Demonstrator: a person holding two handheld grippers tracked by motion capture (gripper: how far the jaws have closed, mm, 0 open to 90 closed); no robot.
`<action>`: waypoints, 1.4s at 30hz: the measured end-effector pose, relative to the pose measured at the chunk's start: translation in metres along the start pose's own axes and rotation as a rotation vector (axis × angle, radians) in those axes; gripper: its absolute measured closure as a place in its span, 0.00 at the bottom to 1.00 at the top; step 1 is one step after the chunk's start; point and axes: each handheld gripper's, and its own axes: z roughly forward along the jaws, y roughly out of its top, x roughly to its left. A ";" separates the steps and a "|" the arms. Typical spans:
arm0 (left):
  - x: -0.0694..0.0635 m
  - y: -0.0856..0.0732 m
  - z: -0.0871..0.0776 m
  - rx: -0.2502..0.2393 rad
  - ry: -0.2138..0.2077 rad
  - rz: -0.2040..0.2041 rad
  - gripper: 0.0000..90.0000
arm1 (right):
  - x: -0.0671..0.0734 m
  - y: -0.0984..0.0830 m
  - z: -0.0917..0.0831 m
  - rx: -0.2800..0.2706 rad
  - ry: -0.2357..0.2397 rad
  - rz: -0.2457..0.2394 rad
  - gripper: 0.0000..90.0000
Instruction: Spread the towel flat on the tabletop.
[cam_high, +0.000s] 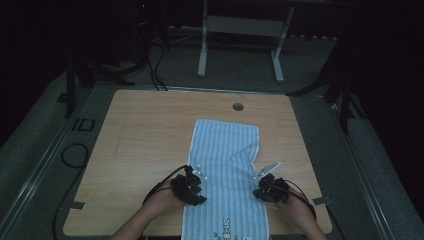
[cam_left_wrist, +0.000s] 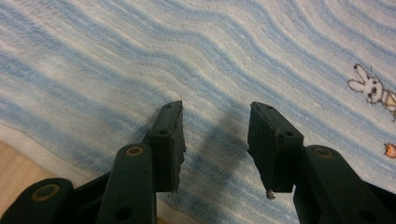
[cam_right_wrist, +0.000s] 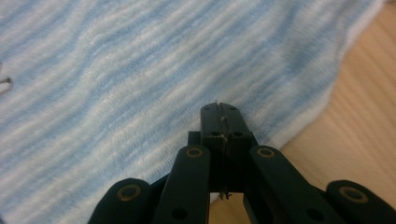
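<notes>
Two hands come in at the near edge of the wooden table (cam_high: 150, 130), and each holds a black claw. The left gripper (cam_high: 196, 186) sits over the left edge of the blue striped towel (cam_high: 227, 150). In the left gripper view its jaws stand partly apart with nothing between them, just towel stripes under the gap. A small rabbit picture (cam_left_wrist: 371, 88) is printed on the towel off to one side. The right gripper (cam_high: 261, 186) sits at the right edge of the towel. In the right gripper view its jaws are pressed tight together with no cloth between them, just above the towel's edge where the wood begins. The towel lies flat in the middle of the table and runs away from the person, with one fold near its right side. Past its far end there is a round hole (cam_high: 238, 106) in the table. Farther back, a grey metal frame (cam_high: 240, 40) stands on the dark floor.
</notes>
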 end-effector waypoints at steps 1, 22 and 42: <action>0.002 0.002 0.001 -0.006 -0.004 -0.005 0.62 | -0.007 0.000 0.000 0.002 -0.005 0.009 0.99; 0.028 0.042 0.019 -0.022 0.067 -0.014 0.53 | -0.066 0.022 0.006 0.006 -0.028 0.123 0.96; -0.011 0.004 0.003 0.009 0.015 0.037 0.48 | -0.010 -0.024 -0.021 -0.014 0.001 0.051 0.83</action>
